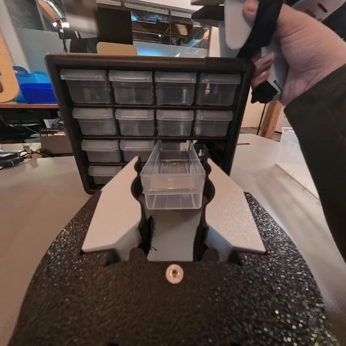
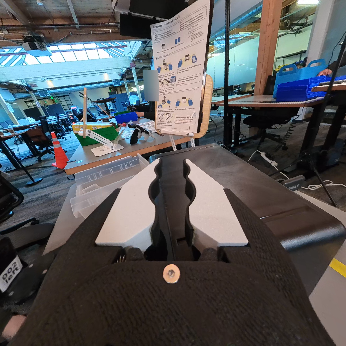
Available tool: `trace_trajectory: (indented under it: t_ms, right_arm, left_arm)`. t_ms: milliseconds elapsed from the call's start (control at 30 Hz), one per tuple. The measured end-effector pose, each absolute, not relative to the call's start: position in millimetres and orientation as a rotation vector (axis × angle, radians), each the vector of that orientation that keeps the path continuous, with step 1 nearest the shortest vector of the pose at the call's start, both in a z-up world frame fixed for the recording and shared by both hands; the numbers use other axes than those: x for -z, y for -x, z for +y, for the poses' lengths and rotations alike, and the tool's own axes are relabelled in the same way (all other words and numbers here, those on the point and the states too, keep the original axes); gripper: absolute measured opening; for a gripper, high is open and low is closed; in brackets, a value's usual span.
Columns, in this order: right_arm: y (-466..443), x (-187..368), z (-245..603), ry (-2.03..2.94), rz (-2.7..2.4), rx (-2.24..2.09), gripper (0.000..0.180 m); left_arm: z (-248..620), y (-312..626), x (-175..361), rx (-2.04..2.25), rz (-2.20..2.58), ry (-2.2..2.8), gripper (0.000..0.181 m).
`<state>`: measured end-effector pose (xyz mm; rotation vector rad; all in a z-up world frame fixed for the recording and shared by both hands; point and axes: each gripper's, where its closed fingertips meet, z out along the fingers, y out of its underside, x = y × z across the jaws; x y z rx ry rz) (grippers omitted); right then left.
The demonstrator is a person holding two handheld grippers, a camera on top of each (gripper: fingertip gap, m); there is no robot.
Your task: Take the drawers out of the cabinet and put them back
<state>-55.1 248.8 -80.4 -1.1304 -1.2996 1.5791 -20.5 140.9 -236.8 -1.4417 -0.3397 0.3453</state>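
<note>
1. Left wrist view: your left gripper (image 1: pixel 173 184) clasps a clear drawer (image 1: pixel 172 179) between its fingers, partway out of the black cabinet's (image 1: pixel 56 78) third row, above the counter (image 1: pixel 37 196).
2. Right wrist view: your right gripper (image 2: pixel 172 166) rests on the cabinet top (image 2: pixel 234 177), fingers narrowly parted, gripping nothing.
3. Clear bin (image 2: pixel 104 179) sits left of the cabinet.

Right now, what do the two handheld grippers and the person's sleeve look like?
Both the left gripper and right gripper have rough black printed bodies, a silver screw at centre, and white wedge-shaped fingers with wavy black inner pads. The sleeve is dark.
</note>
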Motion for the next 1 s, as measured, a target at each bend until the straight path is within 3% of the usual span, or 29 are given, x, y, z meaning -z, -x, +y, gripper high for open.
trace_trajectory:
  t_ms: [433,533,567,733,933,1000]
  right_arm:
    - [56.4,80.9,249.1,1.13,-1.298,-1.563,0.021]
    - [56.2,80.7,249.2,1.129,-1.296,-1.568,0.021]
    - [56.2,80.7,249.2,1.129,-1.297,-1.568,0.021]
    - [55.7,79.9,249.5,1.127,-1.291,-1.586,0.02]
    - [56.1,80.3,249.5,1.128,-1.294,-1.574,0.02]
    - [56.2,80.4,249.7,1.13,-1.293,-1.572,0.02]
  left_arm:
    - [201.6,50.3,249.5,-0.37,-0.307,1.556,0.065]
    - [198.7,48.7,257.8,-0.313,-0.334,1.595,0.089]
    - [189.9,46.4,257.5,-0.312,-0.34,1.58,0.089]
    - [155.1,8.7,254.3,-0.186,-0.297,1.563,0.071]
    - [178.5,17.0,256.4,-0.169,-0.345,1.632,0.043]
    - [191.9,22.4,256.9,-0.144,-0.345,1.641,0.047]
